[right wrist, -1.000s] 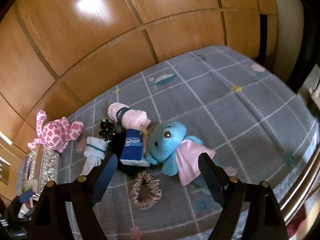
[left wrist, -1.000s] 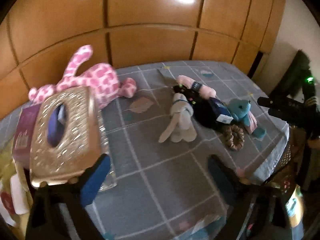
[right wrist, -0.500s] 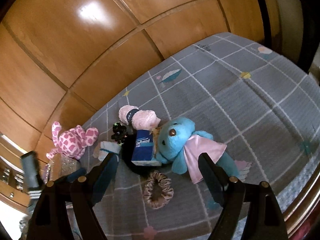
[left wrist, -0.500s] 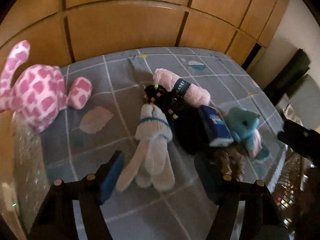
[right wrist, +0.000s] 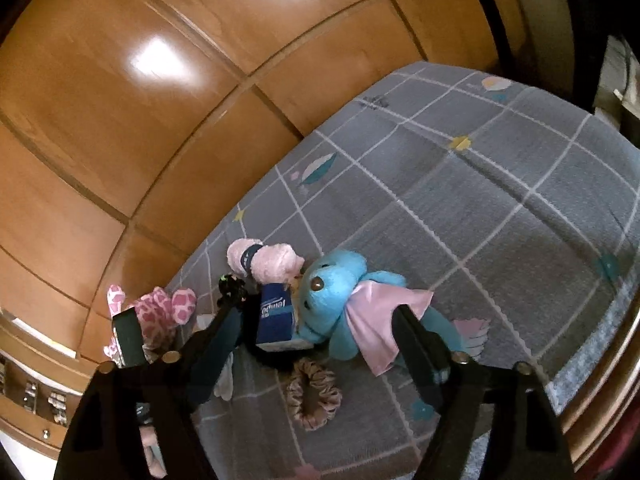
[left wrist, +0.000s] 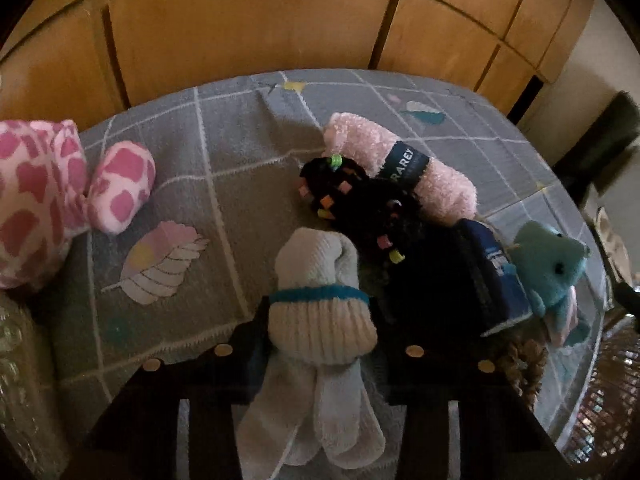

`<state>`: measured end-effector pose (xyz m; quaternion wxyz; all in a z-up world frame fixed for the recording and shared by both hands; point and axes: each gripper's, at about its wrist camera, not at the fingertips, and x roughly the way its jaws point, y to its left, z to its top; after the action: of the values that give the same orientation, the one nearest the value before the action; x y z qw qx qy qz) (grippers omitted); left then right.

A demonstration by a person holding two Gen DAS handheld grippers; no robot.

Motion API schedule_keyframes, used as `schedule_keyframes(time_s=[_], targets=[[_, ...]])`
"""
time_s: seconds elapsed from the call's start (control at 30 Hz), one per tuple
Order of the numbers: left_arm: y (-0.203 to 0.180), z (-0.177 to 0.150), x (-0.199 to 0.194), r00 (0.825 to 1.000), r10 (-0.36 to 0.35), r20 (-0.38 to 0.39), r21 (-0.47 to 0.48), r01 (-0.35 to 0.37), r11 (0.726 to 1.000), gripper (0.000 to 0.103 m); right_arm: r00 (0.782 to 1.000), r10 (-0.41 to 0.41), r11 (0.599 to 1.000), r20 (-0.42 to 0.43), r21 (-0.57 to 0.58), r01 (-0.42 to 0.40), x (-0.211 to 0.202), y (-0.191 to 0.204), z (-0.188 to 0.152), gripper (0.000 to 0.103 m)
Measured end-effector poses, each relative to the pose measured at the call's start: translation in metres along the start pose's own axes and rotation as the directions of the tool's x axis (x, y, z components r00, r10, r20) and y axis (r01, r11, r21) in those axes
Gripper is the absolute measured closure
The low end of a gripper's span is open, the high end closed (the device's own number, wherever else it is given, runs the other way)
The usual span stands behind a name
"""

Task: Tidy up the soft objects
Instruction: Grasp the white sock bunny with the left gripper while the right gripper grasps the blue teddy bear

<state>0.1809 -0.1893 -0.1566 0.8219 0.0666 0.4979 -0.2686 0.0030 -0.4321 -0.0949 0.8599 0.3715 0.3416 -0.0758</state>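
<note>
A pair of white socks with a blue band lies on the grey checked cloth. My left gripper is open, its jaws on either side of the socks' folded cuff. Beyond lie a black beaded hair tie, a rolled pink towel, a blue tissue pack and a blue plush toy. My right gripper is open and empty, hovering above the blue plush toy and tissue pack. A brown scrunchie lies in front of them.
A pink spotted plush lies at the left; it also shows in the right wrist view. Wooden wall panels rise behind the table. A glittery box edge is at lower left. The table edge runs at right.
My left gripper has moved forward and down from beside the glittery box until its open jaws straddle the white socks. My right gripper stayed above the blue plush, shifting slightly.
</note>
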Motion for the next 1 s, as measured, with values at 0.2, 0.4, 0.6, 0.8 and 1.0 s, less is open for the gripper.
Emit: schedule_keyframes(time_s=[0.2,0.4,0.6,0.8,1.0], targets=[[0.016,-0.012,-0.024,1.000,-0.012,0.023,-0.047,0.013,0.999,0.063,0.993,-0.109,0.994,-0.047,-0.007,0.109,0.012,0.000,0.012,0.044],[0.017,-0.033,-0.054,0.998,-0.036,0.047,-0.042,0.038,0.998,0.063,0.908,-0.356,0.905,-0.221,-0.325,0.276,0.048,0.023,0.016,0.044],[0.007,-0.052,-0.064,0.998,-0.056,0.040,-0.019,0.057,0.998,0.063,0.843,-0.421,0.851,-0.335,-0.468,0.239,0.085,0.033,0.016,0.043],[-0.005,-0.046,-0.079,0.997,-0.058,0.057,0.035,0.056,0.998,0.063,0.788,-0.491,0.819,-0.372,-0.506,0.271,0.117,0.029,0.016,0.045],[0.005,0.009,-0.124,0.983,-0.047,0.179,0.018,0.045,0.999,0.063,0.752,-0.540,0.797,-0.378,-0.517,0.313,0.119,0.020,0.014,0.060]])
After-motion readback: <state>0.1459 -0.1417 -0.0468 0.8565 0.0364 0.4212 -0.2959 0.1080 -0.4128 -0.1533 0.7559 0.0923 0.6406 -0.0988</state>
